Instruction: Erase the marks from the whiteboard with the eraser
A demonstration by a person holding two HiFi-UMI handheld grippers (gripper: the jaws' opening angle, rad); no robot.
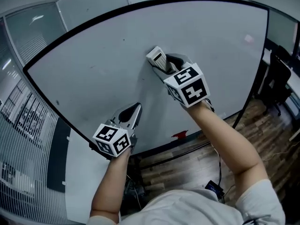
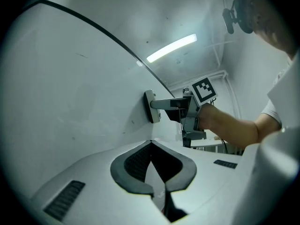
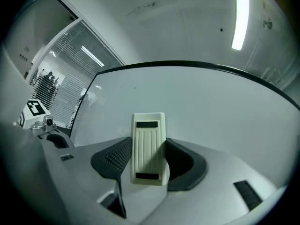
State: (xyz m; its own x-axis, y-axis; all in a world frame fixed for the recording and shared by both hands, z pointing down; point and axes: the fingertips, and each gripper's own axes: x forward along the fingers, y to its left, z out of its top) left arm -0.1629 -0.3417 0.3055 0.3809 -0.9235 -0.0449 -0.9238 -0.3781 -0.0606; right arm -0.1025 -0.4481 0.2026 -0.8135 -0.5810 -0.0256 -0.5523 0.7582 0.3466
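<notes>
Right gripper [image 3: 149,158] is closest to the lens, and it's clamped on the eraser [image 3: 149,144], one dark textured pad on each long side. It's a cream plastic block with a ribbed back and a dark rectangular patch at each end. From the left gripper view you can see it sitting flat against the whiteboard [image 1: 103,64], with its edges flush to the surface. In the head view it sits a bit above the middle of the board. Loads of room around it: bare, smooth white surface on every side, and the board's thin black edge [image 3: 187,62] is well apart from it all round. I can only make out a few faint specks and smudges on the surface, nothing bold. Left gripper [image 2: 151,144] is lower down and to the left, its jaws pinched together with nothing in them and its tip near the board. Can't tell if it's actually touching. There's a small red thing [image 1: 179,135] by the bottom edge, wood-plank floor [image 1: 197,165] below that, and slatted blinds [image 1: 23,139] off to the left.
</notes>
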